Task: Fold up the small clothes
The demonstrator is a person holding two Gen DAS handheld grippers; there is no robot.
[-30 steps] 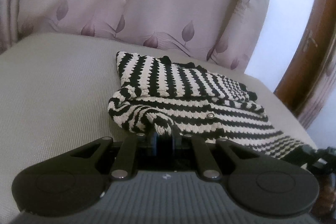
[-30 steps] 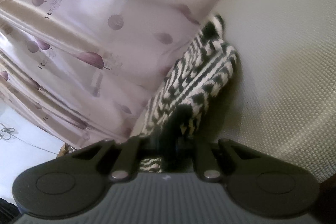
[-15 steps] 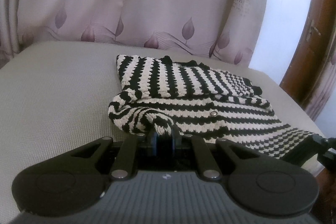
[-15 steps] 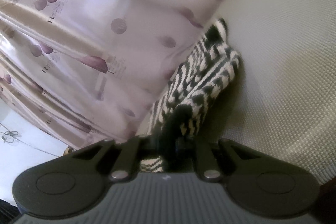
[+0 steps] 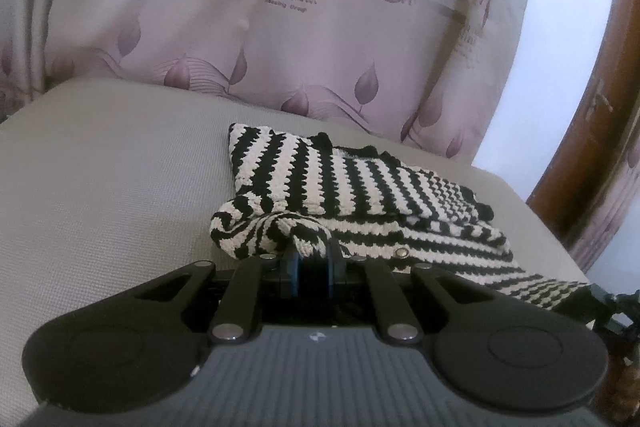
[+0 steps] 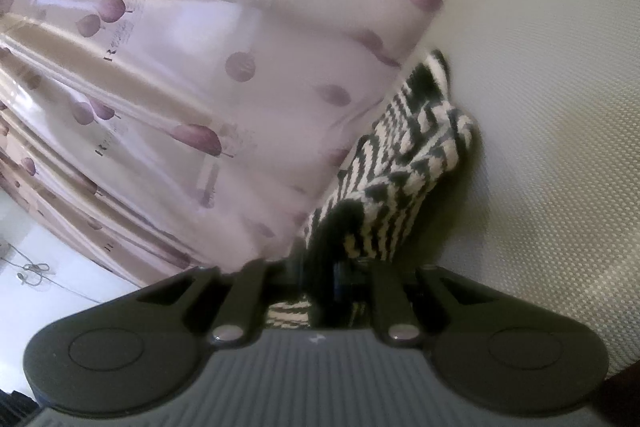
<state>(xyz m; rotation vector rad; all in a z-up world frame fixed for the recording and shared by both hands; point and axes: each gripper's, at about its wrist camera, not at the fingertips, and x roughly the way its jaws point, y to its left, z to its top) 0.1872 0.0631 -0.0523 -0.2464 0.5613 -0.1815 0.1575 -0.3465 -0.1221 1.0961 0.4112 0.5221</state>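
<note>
A small black-and-white striped knitted garment (image 5: 352, 187) lies partly folded on a grey cushion (image 5: 112, 187). My left gripper (image 5: 311, 255) is shut on the garment's near left corner, which bunches up between the jaws. In the left wrist view my right gripper shows at the far right edge (image 5: 608, 303), at the garment's right end. In the right wrist view my right gripper (image 6: 324, 267) is shut on a dark edge of the same garment (image 6: 404, 163), which hangs lifted off the cushion (image 6: 560, 147).
A pink curtain (image 5: 280, 27) with purple leaves hangs right behind the cushion; it also shows in the right wrist view (image 6: 180, 87). A brown wooden frame (image 5: 600, 127) stands at the right. The cushion's right edge is close to the garment.
Both grippers have kept their hold. The left view has dropped lower and closer to the cushion, and the garment lies flatter. The right gripper has shifted a little with the cloth.
</note>
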